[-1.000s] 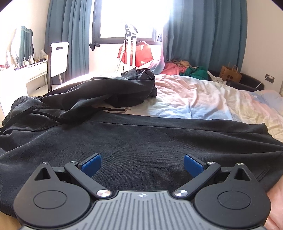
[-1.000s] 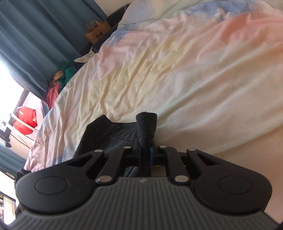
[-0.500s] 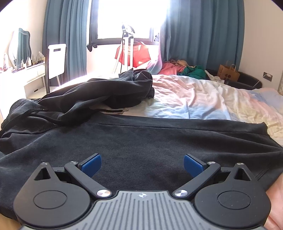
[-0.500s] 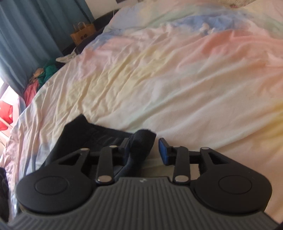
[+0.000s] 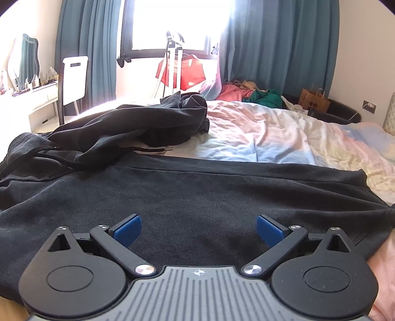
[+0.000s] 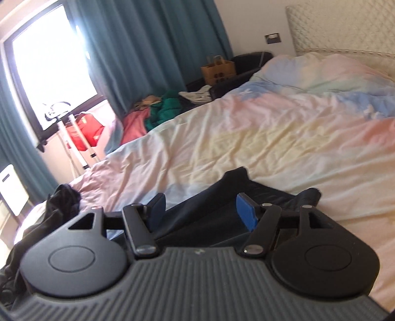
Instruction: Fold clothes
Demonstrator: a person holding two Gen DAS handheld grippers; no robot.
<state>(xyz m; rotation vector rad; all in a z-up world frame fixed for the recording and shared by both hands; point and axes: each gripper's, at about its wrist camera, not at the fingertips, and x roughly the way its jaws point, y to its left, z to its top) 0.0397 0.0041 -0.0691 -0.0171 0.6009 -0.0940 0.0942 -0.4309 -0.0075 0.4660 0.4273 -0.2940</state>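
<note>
Released a second earlier, the dark cotton garment lay flat on the pastel bed sheet — both the right gripper and left gripper gaped empty; its loose corner risked slumping.

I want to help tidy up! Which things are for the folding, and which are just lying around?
For folding:
flat black cotton garment
crumpled black hooded top
left tongs, open
right tongs, open

Lying about:
brown paper bag
red bag
white chair

Blown-out window backlight; fisheye-curved edges, right view slightly blurred.
</note>
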